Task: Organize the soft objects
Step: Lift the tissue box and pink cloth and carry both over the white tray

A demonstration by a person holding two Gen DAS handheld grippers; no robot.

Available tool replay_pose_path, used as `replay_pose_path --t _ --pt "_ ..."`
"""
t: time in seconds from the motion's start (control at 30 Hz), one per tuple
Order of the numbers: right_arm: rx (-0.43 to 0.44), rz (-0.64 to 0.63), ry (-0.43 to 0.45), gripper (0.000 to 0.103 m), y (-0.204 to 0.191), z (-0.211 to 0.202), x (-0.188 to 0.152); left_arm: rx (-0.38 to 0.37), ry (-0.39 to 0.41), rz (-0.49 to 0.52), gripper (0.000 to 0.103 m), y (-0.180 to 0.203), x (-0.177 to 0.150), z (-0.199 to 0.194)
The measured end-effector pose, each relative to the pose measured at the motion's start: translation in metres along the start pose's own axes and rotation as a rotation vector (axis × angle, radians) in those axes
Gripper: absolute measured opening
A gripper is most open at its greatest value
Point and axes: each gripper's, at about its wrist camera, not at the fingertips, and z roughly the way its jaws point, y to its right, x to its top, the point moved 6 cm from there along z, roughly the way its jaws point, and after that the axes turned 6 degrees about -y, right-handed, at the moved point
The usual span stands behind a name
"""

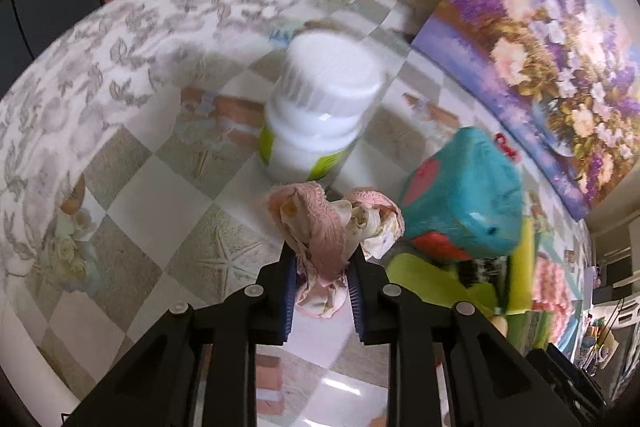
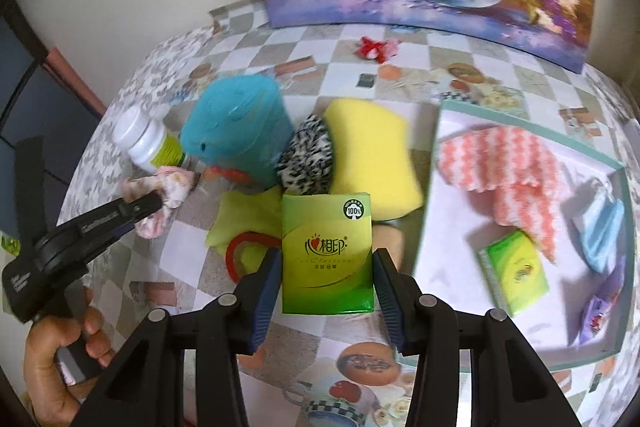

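we are holding two soft things at once. left gripper (image 1: 322, 259) jaws clenching pink floral scrunchie (image 1: 332, 223), lifting it by white bottle (image 1: 320, 103) near counter's left edge. right gripper (image 2: 326, 267) jaws grasping green tissue pack (image 2: 327, 253), long axis running along fingers. tray (image 2: 532, 359) lying just right of pack, toward counter's right edge; right hand nearer, so pack seeming first to go in.

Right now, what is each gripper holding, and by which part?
Left gripper pinches the pink floral scrunchie by its bunched lower part. Right gripper clamps the green tissue pack by its long sides.
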Motion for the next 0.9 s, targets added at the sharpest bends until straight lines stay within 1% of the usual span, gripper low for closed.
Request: replay_pose_path --t 0.13,0.27,0.37,0.5,0.57,0.77,0.9 --pt "-0.018 0.026 0.026 0.049 0.014 -0.014 0.001 -0.013 0.038 0.038 0.024 0.021 -0.001 -0.019" --pt "-0.03 0.05 0.049 0.049 0.027 -0.025 0.001 -0.03 0.072 0.103 0.024 0.054 -0.008 -0.036" --pt "-0.036 0.072 0.058 0.049 0.04 -0.031 0.001 -0.049 0.088 0.176 0.024 0.085 -0.021 -0.046" --pt "-0.081 0.111 0.067 0.049 0.062 -0.036 0.001 -0.052 0.08 0.261 0.024 0.119 -0.038 -0.046" --pt "-0.101 0.14 0.068 0.049 0.076 -0.037 0.001 -0.045 0.074 0.286 0.024 0.131 -0.046 -0.043" --pt "-0.118 0.231 0.061 0.049 0.116 -0.037 -0.001 -0.054 0.06 0.325 0.024 0.161 -0.066 -0.036" --pt "-0.144 0.256 0.052 0.049 0.138 -0.035 -0.005 -0.047 0.035 0.412 0.024 0.186 -0.087 -0.026"
